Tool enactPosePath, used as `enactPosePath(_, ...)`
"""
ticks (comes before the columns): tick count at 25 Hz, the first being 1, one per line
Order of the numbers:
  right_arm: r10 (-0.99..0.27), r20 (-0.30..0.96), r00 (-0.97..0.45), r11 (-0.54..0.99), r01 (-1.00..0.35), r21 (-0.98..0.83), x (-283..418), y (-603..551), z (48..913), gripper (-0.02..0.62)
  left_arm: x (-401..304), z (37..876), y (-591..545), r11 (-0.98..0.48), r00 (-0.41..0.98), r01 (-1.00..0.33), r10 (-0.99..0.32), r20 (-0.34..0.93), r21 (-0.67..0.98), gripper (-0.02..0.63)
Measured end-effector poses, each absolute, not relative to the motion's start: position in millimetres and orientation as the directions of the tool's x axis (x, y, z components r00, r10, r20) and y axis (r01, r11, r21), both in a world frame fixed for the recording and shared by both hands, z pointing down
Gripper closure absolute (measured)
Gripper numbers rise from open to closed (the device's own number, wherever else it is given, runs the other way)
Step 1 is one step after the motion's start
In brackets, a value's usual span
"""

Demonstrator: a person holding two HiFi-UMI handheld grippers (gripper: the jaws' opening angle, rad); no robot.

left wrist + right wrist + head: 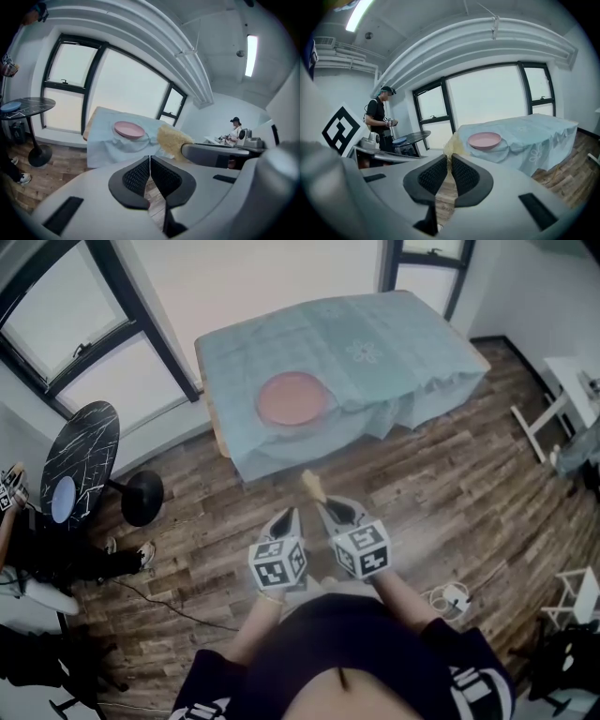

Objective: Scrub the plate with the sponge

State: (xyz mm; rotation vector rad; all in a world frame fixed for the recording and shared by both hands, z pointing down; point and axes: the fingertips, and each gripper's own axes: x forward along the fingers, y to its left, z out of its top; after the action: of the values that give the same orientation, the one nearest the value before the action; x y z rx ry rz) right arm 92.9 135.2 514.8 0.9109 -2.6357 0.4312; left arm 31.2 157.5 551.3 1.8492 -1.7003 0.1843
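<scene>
A pink plate [292,397] lies on a table covered by a pale blue cloth [375,352], well ahead of me. Both grippers hang side by side above the wooden floor, short of the table. My right gripper [323,505] is shut on a thin yellow sponge [312,486], which sticks out past its tips. In the right gripper view the sponge [452,144] is pinched between the pads, with the plate [484,139] beyond. My left gripper [286,515] is shut and empty. The left gripper view shows its closed tips [149,160], the plate [129,129] and the sponge [172,140].
A round black marble table [80,460] with a small blue dish stands at the left by the windows. A person [382,122] stands near it. White racks [553,418] stand at the right, and a white cable [450,596] lies on the floor.
</scene>
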Motion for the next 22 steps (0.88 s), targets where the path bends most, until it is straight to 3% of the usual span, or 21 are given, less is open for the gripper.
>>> enactPosePath(22, -0.541, 0.396, -0.742, 0.729, -0.649, -0.219, 101, 102, 523, 0.557, 26, 558, 129, 0.039, 0.143, -0.944, -0.846, 0.514, 0.327, 0.591)
